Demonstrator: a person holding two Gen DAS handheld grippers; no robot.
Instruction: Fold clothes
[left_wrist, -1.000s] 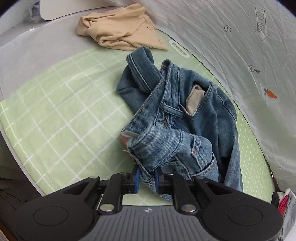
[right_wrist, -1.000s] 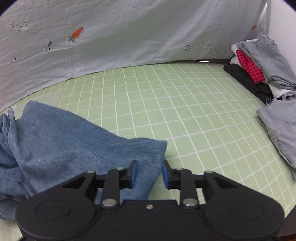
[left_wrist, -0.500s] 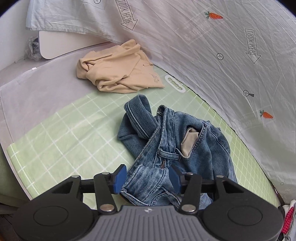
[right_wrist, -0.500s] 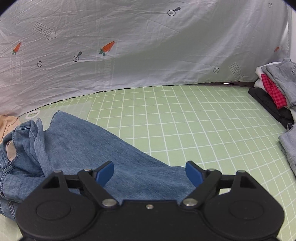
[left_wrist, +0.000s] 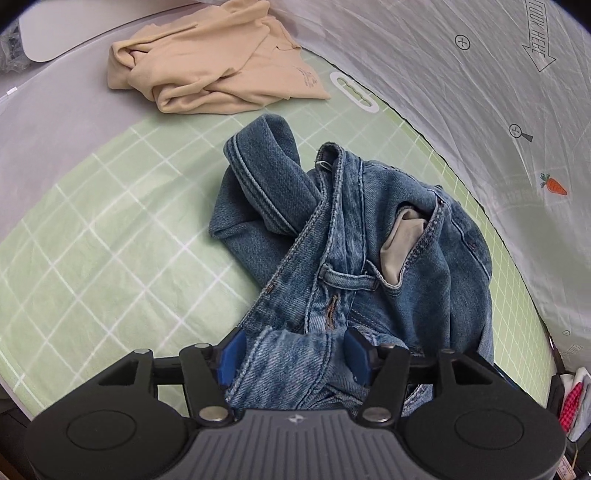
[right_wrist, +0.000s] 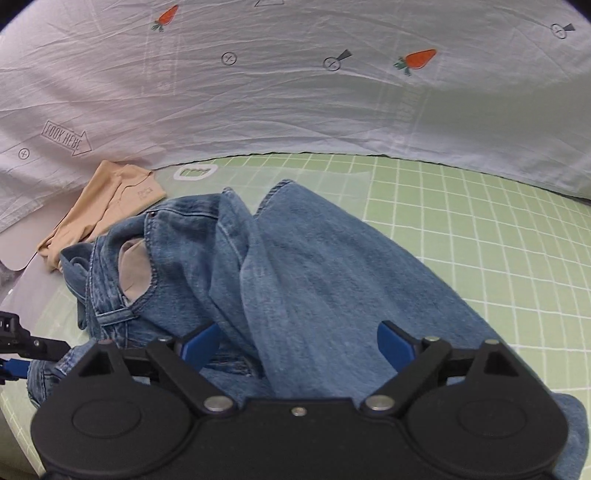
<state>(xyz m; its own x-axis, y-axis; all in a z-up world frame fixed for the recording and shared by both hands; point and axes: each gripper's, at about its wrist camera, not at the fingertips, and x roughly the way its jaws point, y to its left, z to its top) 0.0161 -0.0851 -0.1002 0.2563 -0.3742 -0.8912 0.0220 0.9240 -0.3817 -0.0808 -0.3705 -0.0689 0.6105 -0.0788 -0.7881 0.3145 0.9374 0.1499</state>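
Now my left gripper (left_wrist: 293, 355) has jaws wide over waistband of jeans (left_wrist: 373, 236), holding nothing. Right gripper (right_wrist: 297, 345) also wide, over leg. Jeans lie bunched on green mat (left_wrist: 96, 229). Step, I think: spread flat. Next: pinch waistband and leg, pull apart.

The white sheet (left_wrist: 461, 92) behind the green mat (left_wrist: 92, 229) carries the only readable words: "LOOK HERE", printed inside an arrow outline (left_wrist: 539, 35), seen sideways in the left wrist view. The same arrow sign (right_wrist: 67, 137) appears on the sheet (right_wrist: 295, 110) in the right wrist view, above the beige garment (right_wrist: 110, 199). That garment bears a small dark print (right_wrist: 144, 192), too small to read. A small emblem (left_wrist: 294, 419) sits on the left tool's body, no letters legible.
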